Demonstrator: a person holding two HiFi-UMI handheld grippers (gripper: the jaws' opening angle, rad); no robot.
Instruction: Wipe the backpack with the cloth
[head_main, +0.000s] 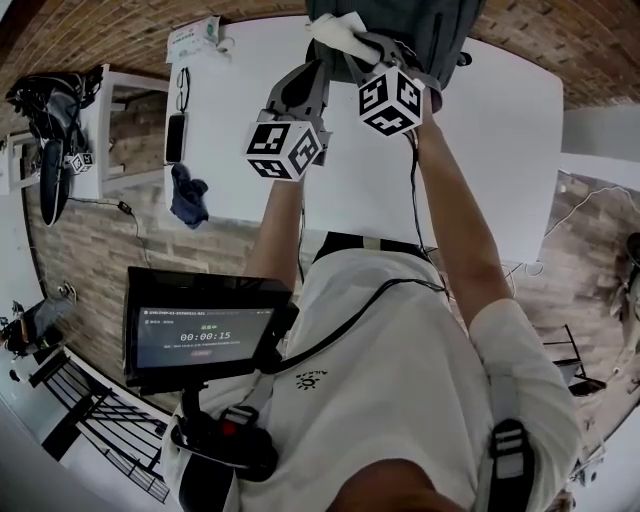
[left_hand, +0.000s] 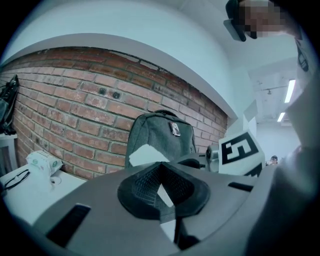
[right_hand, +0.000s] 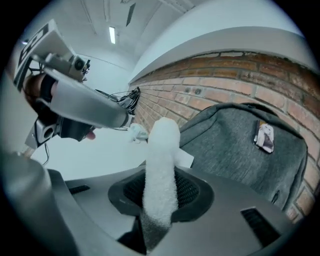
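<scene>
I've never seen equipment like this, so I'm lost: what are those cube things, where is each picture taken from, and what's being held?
A person holds a two-jawed tool in each hand; the patterned cubes belong to the tools. One picture looks down from a camera on the person's head; the others come from cameras on the left gripper and right gripper. On the white table: a grey backpack against the brick wall, glasses, a phone. The right jaws pinch a white cloth; the left hold nothing.

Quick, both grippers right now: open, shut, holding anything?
Left gripper: jaws together, nothing between them.
Right gripper: closed on the white cloth.
</scene>
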